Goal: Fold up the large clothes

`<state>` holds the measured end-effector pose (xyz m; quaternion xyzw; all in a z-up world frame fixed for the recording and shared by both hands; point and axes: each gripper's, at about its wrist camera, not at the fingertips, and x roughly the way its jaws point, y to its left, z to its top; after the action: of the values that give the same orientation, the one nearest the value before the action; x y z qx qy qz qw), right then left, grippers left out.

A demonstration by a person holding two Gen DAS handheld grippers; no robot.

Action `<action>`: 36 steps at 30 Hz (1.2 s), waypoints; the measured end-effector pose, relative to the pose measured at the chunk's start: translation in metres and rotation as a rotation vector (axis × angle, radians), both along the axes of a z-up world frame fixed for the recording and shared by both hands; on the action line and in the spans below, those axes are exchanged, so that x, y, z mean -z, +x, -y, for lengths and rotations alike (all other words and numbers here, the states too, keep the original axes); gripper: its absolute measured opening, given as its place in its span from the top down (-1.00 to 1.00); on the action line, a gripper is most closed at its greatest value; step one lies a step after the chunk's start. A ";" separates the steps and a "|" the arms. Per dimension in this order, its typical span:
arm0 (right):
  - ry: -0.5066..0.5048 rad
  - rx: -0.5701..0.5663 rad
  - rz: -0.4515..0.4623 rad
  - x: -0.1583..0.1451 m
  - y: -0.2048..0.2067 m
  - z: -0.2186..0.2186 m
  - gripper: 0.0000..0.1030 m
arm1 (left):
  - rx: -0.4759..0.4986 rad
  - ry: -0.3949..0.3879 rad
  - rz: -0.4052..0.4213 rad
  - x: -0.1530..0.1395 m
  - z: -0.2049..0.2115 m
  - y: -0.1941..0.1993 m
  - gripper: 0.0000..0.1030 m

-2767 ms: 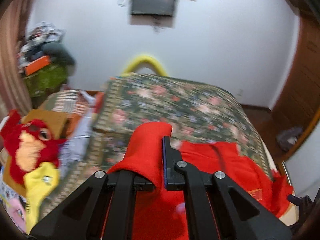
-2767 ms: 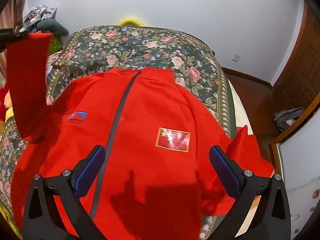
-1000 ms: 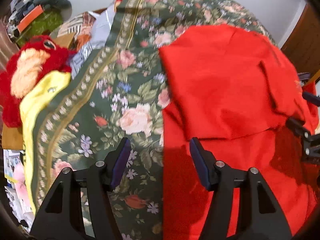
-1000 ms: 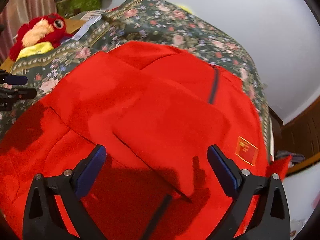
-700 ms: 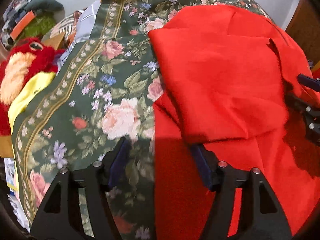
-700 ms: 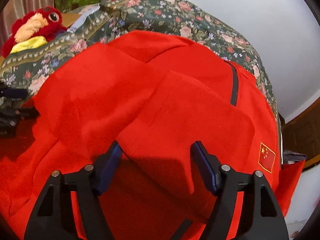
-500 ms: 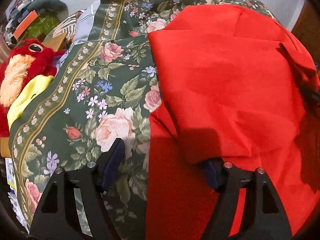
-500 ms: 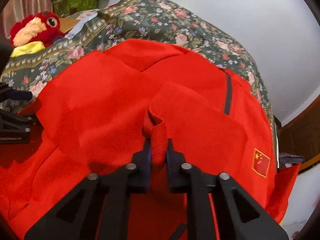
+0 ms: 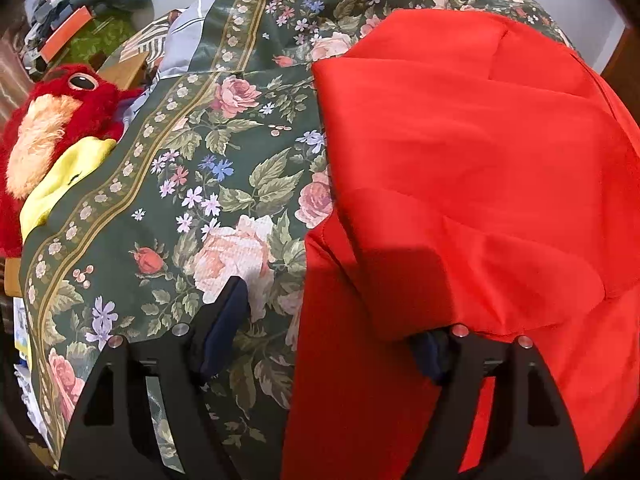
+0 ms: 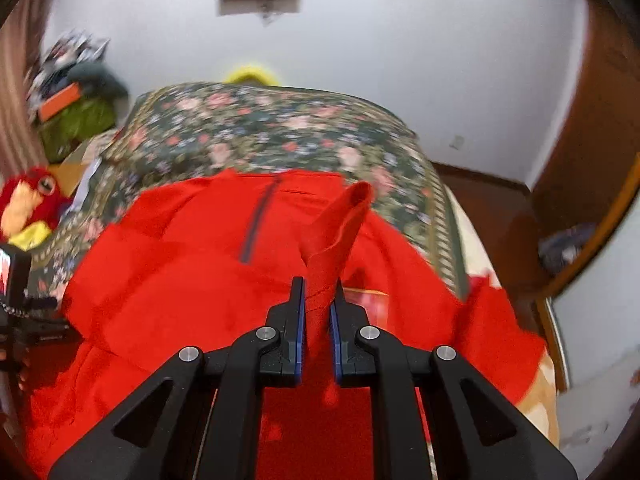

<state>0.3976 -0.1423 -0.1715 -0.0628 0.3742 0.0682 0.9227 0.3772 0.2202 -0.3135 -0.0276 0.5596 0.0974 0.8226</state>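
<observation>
A bed covered by a dark green floral bedspread is seen in both views, with a white wall behind it in the right wrist view. A red zip-up jacket is spread over the near part of the bedspread, its dark zipper running down the chest; in the left wrist view the jacket is shown with one side panel folded across its body. A fold of the jacket's fabric is pinched between the narrowly set jaws of the right gripper and is drawn up into a peak above the rest of the garment. The left gripper is held wide, low over the jacket's left edge; its left finger is seen over the bedspread, while its right finger is partly covered by the folded panel, with nothing clamped between them. A red plush parrot with a yellow part below it is seen lying at the bed's left side, well apart from the jacket. The right wrist view is somewhat blurred.
</observation>
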 end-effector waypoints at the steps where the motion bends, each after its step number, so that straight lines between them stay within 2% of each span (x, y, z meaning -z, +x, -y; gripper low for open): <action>1: 0.006 0.010 -0.016 0.003 -0.001 0.007 0.82 | -0.005 0.002 -0.003 0.000 0.000 0.000 -0.46; 9: 0.106 0.034 -0.211 0.052 -0.016 0.053 0.82 | -0.047 0.021 -0.035 0.001 0.001 0.004 -0.50; 11: 0.127 0.032 -0.271 0.065 -0.018 0.058 0.72 | -0.059 0.028 -0.049 0.001 0.002 0.005 -0.51; 14: 0.138 0.009 -0.357 0.080 -0.025 0.061 0.38 | -0.069 0.040 -0.070 -0.001 0.005 0.003 -0.50; 15: 0.131 0.002 -0.377 0.082 -0.028 0.063 0.13 | -0.069 0.047 -0.078 -0.002 0.007 0.002 -0.50; 16: 0.126 -0.006 -0.387 0.083 -0.030 0.063 -0.02 | -0.067 0.055 -0.086 -0.003 0.009 0.000 -0.50; 21: 0.125 -0.052 -0.400 0.073 -0.039 0.073 -0.05 | -0.026 0.097 -0.081 -0.022 0.029 -0.012 -0.50; 26: 0.180 -0.037 -0.342 0.044 -0.043 0.099 -0.07 | 0.023 0.081 0.005 -0.068 0.055 -0.020 -0.50; 30: 0.225 0.010 -0.252 0.018 -0.044 0.124 -0.30 | 0.074 0.057 0.097 -0.110 0.084 -0.018 -0.50; 36: 0.280 0.103 -0.193 0.005 -0.034 0.170 -0.42 | 0.176 0.008 0.207 -0.154 0.133 -0.010 -0.50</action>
<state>0.3641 -0.3118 -0.1763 0.0924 0.4507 0.0779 0.8845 0.3673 0.0869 -0.1599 0.0151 0.4715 0.0235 0.8814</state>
